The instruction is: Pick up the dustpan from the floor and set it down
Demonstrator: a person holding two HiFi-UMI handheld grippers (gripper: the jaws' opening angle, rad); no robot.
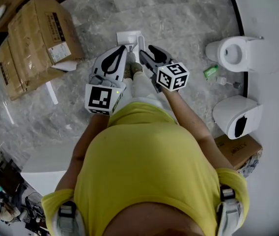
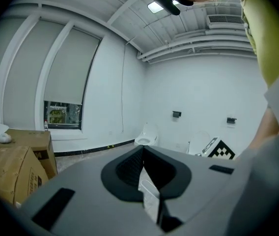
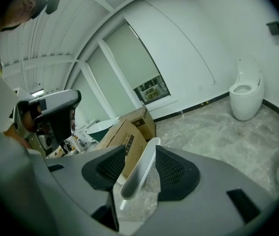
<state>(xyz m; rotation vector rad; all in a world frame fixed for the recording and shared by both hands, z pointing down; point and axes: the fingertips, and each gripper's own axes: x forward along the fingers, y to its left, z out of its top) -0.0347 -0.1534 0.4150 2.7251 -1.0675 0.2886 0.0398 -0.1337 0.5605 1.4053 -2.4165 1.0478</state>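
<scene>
The white dustpan (image 1: 128,37) rests on the grey marble floor ahead of the person's feet, its long white handle (image 1: 140,44) rising toward the grippers. My right gripper (image 1: 147,50) is around that handle: in the right gripper view the handle (image 3: 140,173) stands between the two dark pads, leaning against the right pad with a gap on its left side. The right gripper (image 3: 140,150) is open. My left gripper (image 1: 124,49) hovers just left of the handle, apart from it. In the left gripper view, the left gripper (image 2: 143,150) has its pads together, shut on nothing.
Cardboard boxes (image 1: 36,38) are stacked on the floor at the left. A white toilet (image 1: 240,53) and a second white fixture (image 1: 237,114) stand along the right wall, with a small green item (image 1: 210,72) and a small carton (image 1: 237,149) near them.
</scene>
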